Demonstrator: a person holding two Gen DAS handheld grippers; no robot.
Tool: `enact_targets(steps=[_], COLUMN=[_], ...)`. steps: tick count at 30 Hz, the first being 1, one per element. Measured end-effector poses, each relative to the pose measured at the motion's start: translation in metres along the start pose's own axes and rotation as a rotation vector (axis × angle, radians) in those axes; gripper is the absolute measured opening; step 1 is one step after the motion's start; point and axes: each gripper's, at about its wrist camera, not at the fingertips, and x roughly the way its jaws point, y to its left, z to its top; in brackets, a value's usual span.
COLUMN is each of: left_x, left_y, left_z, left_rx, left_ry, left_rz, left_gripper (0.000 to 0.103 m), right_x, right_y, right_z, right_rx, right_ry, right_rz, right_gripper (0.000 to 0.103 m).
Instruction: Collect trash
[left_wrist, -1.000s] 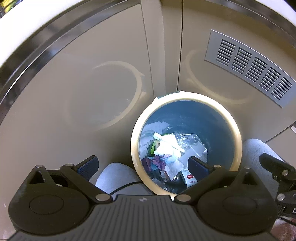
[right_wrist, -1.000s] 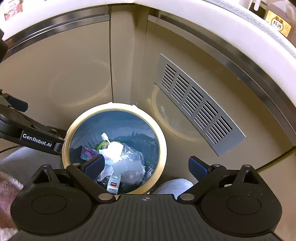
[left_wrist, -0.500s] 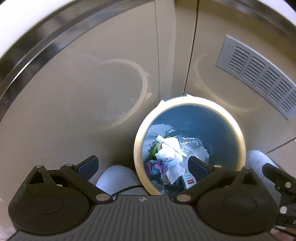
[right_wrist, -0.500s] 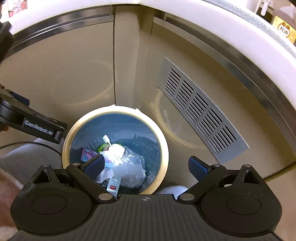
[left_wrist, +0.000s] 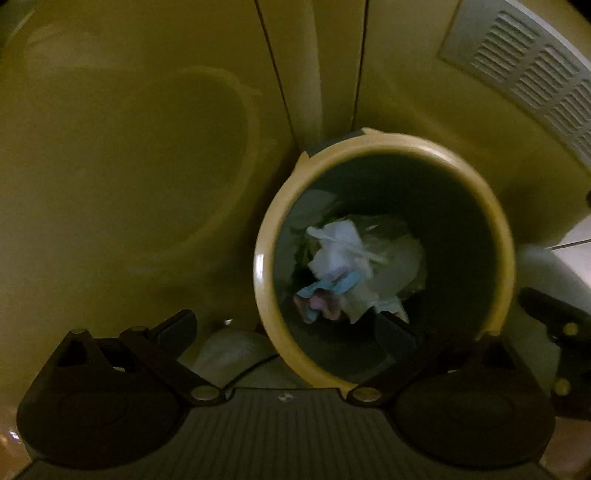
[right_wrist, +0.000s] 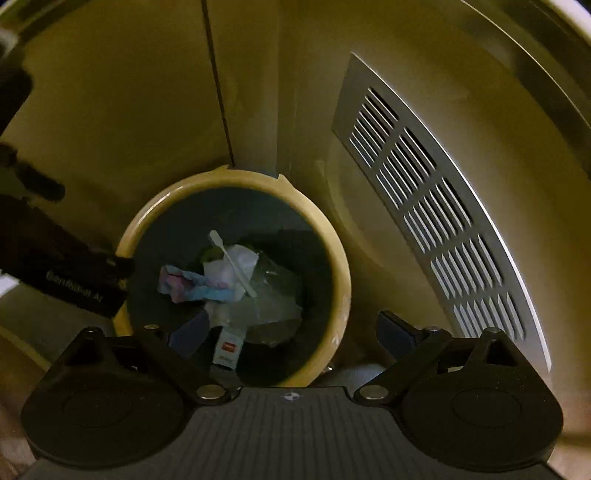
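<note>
Below your two grippers stands the bin (left_wrist: 384, 155), its cream rim round a dark blue inside, set against the cabinet doors (right_wrist: 110, 110). Your left gripper (left_wrist: 284, 328) is spread wide and holds nothing; one finger hangs over the bin's mouth, the other outside it. Your right gripper (right_wrist: 291, 328) is likewise spread and empty, straddling the bin's near rim. Down inside the bin lies the trash (right_wrist: 229, 280): crumpled white paper, a blue and pink scrap, clear plastic. Beside the bin, a slatted vent (right_wrist: 436, 221) sits in the cabinet panel.
</note>
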Motion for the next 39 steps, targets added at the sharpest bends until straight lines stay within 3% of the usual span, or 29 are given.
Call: enact_targets(steps=[4,8,15,26,39], left_x=[0.005,0.005,0.007,0.011,-0.004], left_y=[0.004,0.010,0.004,-0.001,0.008], left_z=[0.019,0.037,0.041,0.034,0.010], left_rx=[0.006,0.013,0.070,0.093,0.022], left_ry=[0.077,0.156,0.191,0.108,-0.023], left_rz=[0.000,-0.060,-0.077,-0.059,-0.024], left_gripper=[0.102,0.102,0.102,0.102,0.102], right_x=[0.001,0.000,0.002,0.010,0.004], right_y=[-0.016,-0.026,-0.024,-0.015,-0.004], right_z=[0.020,0.036,0.046,0.035,0.015], right_rx=[0.030,0.065,0.062,0.061,0.044], right_ry=[0.050,0.104,0.133,0.088,-0.027], right_rz=[0.027,0.040,0.044,-0.003,-0.022], right_gripper=[0.098,0.098,0.098,0.098,0.098])
